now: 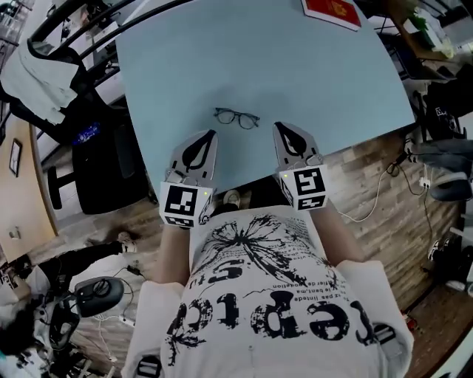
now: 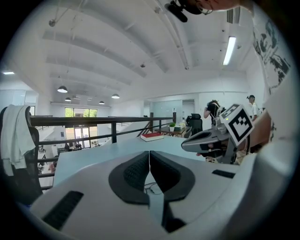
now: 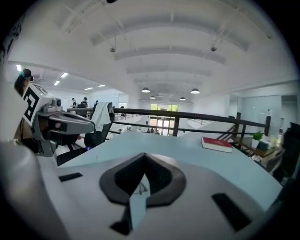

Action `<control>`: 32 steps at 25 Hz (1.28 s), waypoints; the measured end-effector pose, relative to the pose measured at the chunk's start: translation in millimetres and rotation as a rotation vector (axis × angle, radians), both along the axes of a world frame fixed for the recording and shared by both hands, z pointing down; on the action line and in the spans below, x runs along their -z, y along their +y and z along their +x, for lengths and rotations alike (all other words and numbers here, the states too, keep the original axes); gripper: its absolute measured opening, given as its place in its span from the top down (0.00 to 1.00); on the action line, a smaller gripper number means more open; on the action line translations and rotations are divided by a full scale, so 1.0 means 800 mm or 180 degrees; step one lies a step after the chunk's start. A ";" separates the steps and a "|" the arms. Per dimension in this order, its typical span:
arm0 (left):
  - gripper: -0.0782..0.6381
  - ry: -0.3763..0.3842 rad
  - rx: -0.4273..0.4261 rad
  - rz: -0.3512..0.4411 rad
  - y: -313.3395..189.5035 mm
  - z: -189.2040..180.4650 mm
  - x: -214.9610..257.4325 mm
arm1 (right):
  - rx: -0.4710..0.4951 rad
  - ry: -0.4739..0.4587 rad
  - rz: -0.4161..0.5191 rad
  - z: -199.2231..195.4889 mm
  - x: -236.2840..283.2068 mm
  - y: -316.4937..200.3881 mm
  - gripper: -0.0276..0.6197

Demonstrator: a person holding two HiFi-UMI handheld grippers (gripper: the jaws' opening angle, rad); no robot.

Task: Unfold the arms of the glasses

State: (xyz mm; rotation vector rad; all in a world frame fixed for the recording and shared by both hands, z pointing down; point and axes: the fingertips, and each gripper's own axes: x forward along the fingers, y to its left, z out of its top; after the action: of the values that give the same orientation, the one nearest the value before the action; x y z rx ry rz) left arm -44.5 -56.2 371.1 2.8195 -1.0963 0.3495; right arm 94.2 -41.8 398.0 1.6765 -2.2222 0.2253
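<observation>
Just ahead of the fingertips and midway between the two sets, the glasses [image 1: 236, 118] lie on the table [image 1: 185, 66], long axis crosswise to both grippers. The left gripper [image 1: 211, 133] and right gripper [image 1: 278, 126] each have fingers pressed together on nothing, and look about equally near.

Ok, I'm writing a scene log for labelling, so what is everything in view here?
glasses: one, dark frame, on the table just ahead of both claws
table: one, pale blue, centre
book: one, red, table's far edge
chair: one, black, left of table
cloth: one, white, hanging far left
floor: wood brown, around the table
shirt: one, white with black print, bottom
left claw: one, grey, shut, empty
right claw: one, grey, shut, empty
</observation>
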 end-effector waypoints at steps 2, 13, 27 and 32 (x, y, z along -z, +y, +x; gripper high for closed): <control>0.86 -0.0081 0.0076 -0.0052 -0.014 0.007 -0.011 | 0.0193 0.0033 -0.0213 0.004 -0.019 -0.019 0.94; 0.86 -0.0337 0.0613 -0.0483 -0.064 0.024 -0.080 | 0.1373 0.0706 -0.1668 0.015 -0.174 -0.065 0.93; 0.86 -0.0493 0.0775 -0.0890 -0.074 0.010 -0.136 | 0.2551 0.1617 -0.2074 -0.019 -0.245 -0.086 0.86; 0.86 -0.0694 0.0549 -0.1056 -0.076 0.024 -0.156 | 0.2828 0.1847 -0.2038 -0.021 -0.250 -0.096 0.88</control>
State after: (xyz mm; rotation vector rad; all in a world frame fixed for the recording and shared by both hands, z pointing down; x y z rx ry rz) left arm -25.1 -116.9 495.6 2.4210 -1.1837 0.7589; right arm 77.5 -118.5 598.1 0.2929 -1.9125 0.1572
